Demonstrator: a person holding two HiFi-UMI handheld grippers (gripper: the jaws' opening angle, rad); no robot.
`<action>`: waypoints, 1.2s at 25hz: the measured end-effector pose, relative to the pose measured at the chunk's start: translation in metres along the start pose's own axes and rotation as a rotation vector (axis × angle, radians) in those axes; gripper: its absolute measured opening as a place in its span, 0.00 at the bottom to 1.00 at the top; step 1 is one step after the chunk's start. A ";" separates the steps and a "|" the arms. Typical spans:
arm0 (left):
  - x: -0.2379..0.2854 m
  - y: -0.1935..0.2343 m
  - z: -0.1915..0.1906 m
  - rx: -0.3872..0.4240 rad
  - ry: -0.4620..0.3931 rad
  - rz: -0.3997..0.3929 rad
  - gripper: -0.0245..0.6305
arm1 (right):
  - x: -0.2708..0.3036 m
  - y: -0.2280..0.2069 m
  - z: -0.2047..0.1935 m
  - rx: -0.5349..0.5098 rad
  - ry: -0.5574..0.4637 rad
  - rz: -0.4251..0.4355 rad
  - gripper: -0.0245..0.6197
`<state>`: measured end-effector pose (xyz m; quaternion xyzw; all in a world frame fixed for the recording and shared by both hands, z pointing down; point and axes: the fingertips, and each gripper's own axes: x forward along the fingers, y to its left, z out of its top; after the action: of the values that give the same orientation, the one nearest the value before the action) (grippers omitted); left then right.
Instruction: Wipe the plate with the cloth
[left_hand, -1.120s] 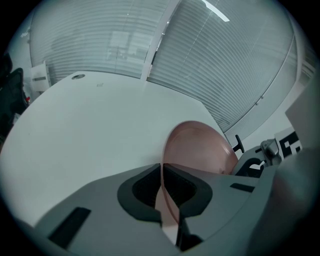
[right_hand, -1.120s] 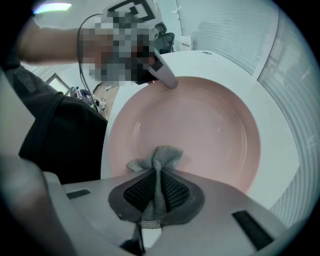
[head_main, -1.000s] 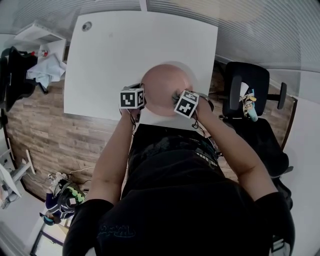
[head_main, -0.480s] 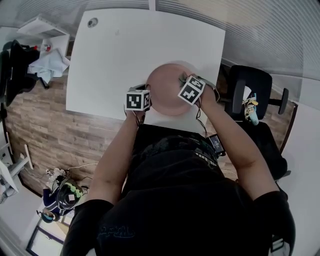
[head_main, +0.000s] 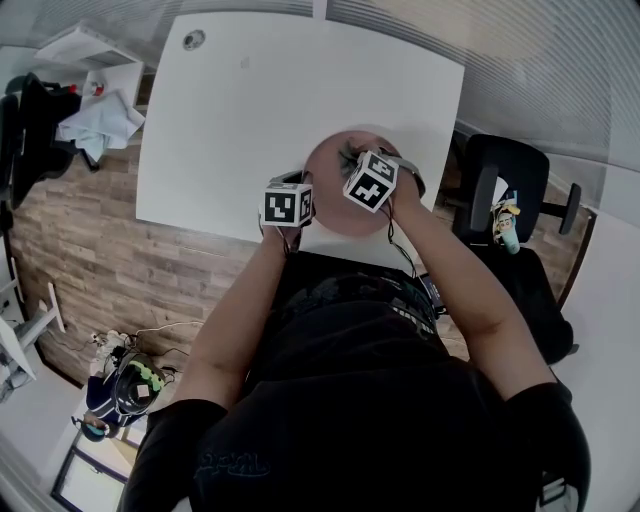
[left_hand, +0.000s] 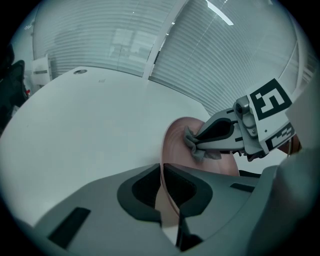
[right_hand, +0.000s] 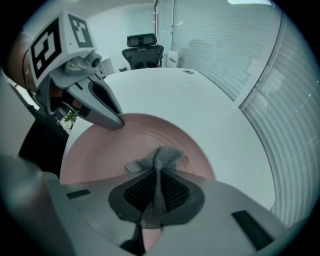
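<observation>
A round pink plate (head_main: 335, 215) lies near the front edge of the white table (head_main: 250, 110). My left gripper (head_main: 305, 192) is shut on the plate's left rim, and the rim (left_hand: 162, 175) runs between its jaws in the left gripper view. My right gripper (head_main: 350, 160) stands over the plate, shut on a small grey mesh cloth (right_hand: 159, 159). The cloth's bunched end rests on the plate's (right_hand: 100, 150) surface. From the right gripper view, the left gripper (right_hand: 116, 122) touches the plate's far rim. The cloth (left_hand: 192, 142) also shows under the right gripper (left_hand: 200, 141).
A black office chair (head_main: 500, 190) stands to the right of the table. At the left are a white shelf unit and a crumpled light cloth (head_main: 95, 120). A cable hole (head_main: 194, 40) marks the table's far left corner. Wooden floor lies below the table's front edge.
My right gripper has slid with the cloth from the plate's near right part toward its middle. The left gripper has kept its hold on the rim.
</observation>
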<state>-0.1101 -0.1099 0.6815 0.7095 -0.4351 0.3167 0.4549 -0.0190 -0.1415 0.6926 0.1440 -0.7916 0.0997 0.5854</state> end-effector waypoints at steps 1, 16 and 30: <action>0.000 0.000 0.001 -0.005 -0.003 0.000 0.09 | 0.001 0.004 0.002 -0.001 -0.006 0.010 0.10; 0.001 0.002 0.003 -0.042 -0.052 0.036 0.09 | -0.010 0.090 -0.029 -0.038 -0.016 0.159 0.10; -0.014 -0.003 0.009 -0.010 -0.152 0.101 0.10 | -0.035 0.082 -0.076 -0.022 0.000 0.091 0.10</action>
<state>-0.1129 -0.1127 0.6657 0.7063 -0.5052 0.2822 0.4077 0.0303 -0.0354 0.6821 0.1013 -0.7984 0.1177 0.5818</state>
